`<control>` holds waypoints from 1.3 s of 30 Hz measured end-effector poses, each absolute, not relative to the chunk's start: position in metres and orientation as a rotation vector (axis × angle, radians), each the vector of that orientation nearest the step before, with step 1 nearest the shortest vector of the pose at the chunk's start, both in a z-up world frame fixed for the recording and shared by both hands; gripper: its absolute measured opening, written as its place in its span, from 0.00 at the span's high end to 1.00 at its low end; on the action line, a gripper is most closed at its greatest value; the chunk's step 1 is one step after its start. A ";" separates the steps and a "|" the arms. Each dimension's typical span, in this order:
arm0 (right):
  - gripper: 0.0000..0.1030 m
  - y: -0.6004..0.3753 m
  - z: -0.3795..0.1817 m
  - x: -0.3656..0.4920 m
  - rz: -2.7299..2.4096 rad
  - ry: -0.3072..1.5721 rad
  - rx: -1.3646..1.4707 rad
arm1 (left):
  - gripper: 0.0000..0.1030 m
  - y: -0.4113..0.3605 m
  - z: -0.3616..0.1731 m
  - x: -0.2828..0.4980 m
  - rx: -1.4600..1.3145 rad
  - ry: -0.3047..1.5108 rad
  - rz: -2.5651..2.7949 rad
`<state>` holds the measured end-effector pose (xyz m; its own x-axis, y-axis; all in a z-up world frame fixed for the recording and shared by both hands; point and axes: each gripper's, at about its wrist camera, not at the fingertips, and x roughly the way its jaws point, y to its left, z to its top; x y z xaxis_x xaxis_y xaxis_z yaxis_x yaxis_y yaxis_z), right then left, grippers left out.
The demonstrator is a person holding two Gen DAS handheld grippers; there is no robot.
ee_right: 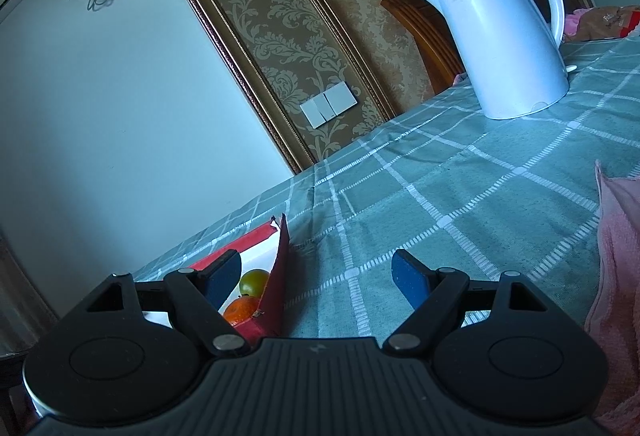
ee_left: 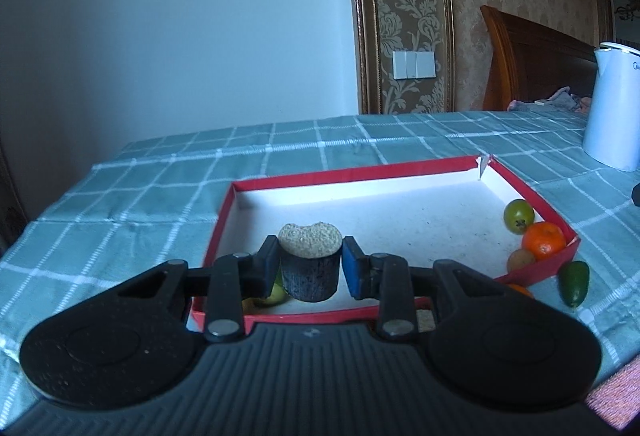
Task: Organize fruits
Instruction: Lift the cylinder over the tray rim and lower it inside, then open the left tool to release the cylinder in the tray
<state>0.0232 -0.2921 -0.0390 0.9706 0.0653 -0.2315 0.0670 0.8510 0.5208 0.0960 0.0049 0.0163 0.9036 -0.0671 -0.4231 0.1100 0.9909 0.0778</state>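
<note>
My left gripper (ee_left: 310,256) is shut on a short dark cylinder of fruit (ee_left: 310,276) with a pale grainy cut top, held over the near part of a red-rimmed white tray (ee_left: 360,170). In the tray's right corner lie a green round fruit (ee_left: 519,216), a mandarin (ee_left: 544,240) and a small brown fruit (ee_left: 521,261). Another green fruit (ee_left: 276,294) peeks out behind the left finger. A green oblong fruit (ee_left: 574,282) lies on the cloth outside the tray. My right gripper (ee_right: 318,268) stands open over the tablecloth beside the tray's red wall (ee_right: 276,288), with nothing between its fingers.
A white electric kettle (ee_right: 500,36) stands on the green checked tablecloth (ee_right: 440,196) at the back right. A pink cloth (ee_right: 620,256) lies at the right edge. A wooden chair back (ee_left: 528,56) rises behind the table, and the wall is close behind.
</note>
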 end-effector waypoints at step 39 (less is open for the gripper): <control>0.13 -0.293 -0.040 0.025 -0.032 0.260 0.554 | 0.00 0.059 -0.012 0.065 0.019 0.491 0.030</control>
